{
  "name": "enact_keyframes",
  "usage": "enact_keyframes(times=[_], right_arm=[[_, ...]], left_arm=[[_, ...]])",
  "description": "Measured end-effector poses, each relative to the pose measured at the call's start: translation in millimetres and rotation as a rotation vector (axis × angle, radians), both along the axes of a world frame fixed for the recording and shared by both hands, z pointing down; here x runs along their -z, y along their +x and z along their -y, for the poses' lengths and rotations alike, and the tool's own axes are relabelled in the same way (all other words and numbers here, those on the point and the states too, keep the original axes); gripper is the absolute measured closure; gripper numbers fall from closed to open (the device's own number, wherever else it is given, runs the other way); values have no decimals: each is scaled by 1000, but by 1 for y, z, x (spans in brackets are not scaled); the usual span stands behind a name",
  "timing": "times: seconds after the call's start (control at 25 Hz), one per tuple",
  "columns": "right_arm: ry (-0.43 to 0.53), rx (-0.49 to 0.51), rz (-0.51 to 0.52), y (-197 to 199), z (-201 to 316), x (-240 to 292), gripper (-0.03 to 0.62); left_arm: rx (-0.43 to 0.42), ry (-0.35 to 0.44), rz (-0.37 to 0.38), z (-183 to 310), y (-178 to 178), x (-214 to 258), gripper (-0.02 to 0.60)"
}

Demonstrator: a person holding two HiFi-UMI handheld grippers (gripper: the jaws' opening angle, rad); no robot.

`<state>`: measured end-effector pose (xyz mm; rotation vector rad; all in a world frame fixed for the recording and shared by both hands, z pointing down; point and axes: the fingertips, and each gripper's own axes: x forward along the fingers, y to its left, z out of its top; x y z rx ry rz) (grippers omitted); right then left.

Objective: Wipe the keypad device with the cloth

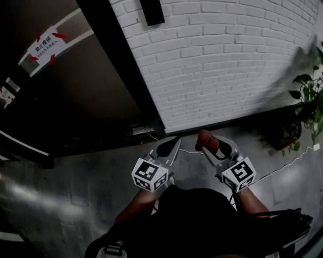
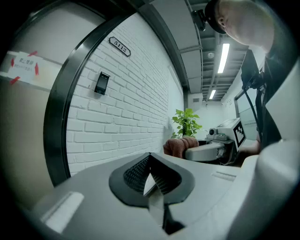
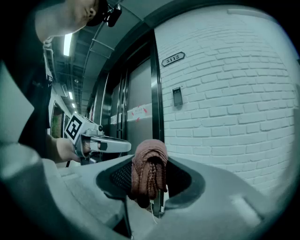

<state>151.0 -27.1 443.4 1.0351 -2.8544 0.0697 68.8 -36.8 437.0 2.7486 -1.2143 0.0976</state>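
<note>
The keypad device (image 2: pixel 101 83) is a small black unit on the white brick wall, also in the right gripper view as the keypad device (image 3: pixel 176 96) and at the top of the head view as a black keypad device (image 1: pixel 151 11). A brown cloth (image 3: pixel 149 174) is bunched between the jaws of my right gripper (image 3: pixel 151 185), which is shut on it. From the head view the cloth (image 1: pixel 208 141) sticks out of the right gripper (image 1: pixel 209 147), low near the wall's foot. My left gripper (image 1: pixel 173 144) is beside it, shut and empty, its jaws meeting at the left gripper (image 2: pixel 150 174) tip.
A dark door (image 1: pixel 75 90) with a black frame (image 1: pixel 121 70) stands left of the brick wall (image 1: pixel 227 60), with a white notice (image 1: pixel 46 45) on it. A number plate (image 2: pixel 121 47) hangs above the keypad. A potted plant (image 1: pixel 308 101) is at the right. The floor is grey concrete (image 1: pixel 65 181).
</note>
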Motion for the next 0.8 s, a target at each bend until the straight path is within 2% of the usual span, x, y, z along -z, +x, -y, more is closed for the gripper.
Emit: enact_keyframes(times=[0.44, 0.8], right_arm=[[-14, 9, -4, -8, 15, 1, 445], [-16, 25, -17, -53, 51, 3, 445]], left_arm=[[9, -15, -8, 13, -6, -4, 565], [18, -24, -15, 48, -48, -6, 566]])
